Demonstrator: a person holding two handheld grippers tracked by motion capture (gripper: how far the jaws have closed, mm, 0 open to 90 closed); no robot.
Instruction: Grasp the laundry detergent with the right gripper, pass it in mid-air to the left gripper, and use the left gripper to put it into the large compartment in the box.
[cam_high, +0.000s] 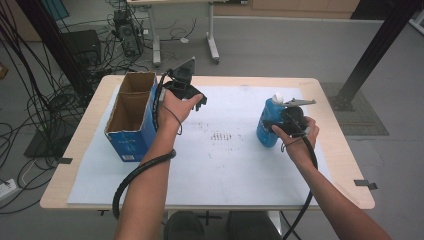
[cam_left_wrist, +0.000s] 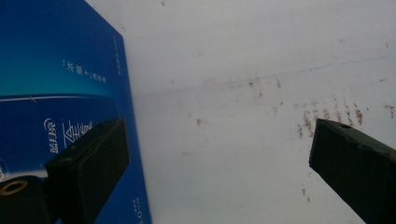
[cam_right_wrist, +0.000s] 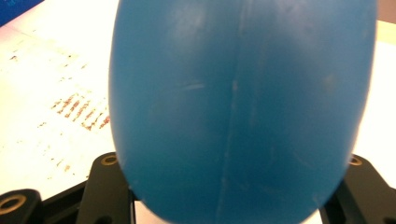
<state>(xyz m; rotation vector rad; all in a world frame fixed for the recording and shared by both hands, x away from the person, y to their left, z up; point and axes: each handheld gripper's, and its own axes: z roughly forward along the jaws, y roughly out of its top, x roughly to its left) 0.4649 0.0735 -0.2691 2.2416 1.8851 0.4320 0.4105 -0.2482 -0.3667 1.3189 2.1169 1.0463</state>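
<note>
With blue bottle (cam_high: 267, 127) upright at 3 o'clock on table (cam_high: 240, 190), pinched by right gripper (cam_high: 290, 120): transfer step. Left gripper (cam_high: 187, 92) spread beside box (cam_high: 131, 122), 10 o'clock. Next, probably: lift, carry boxward.

1. One blue bottle (cam_high: 267, 125) with a white cap, seen close up in the right gripper view (cam_right_wrist: 243, 107).
2. One blue cardboard box (cam_high: 131, 117), open on top, with two compartments.
3. Two claws: the left claw (cam_high: 187, 90) and the right claw (cam_high: 292, 117).
4. One white sheet (cam_high: 220, 165) covering one worktop (cam_high: 80, 145).
5. Two forearms reaching in.
</note>
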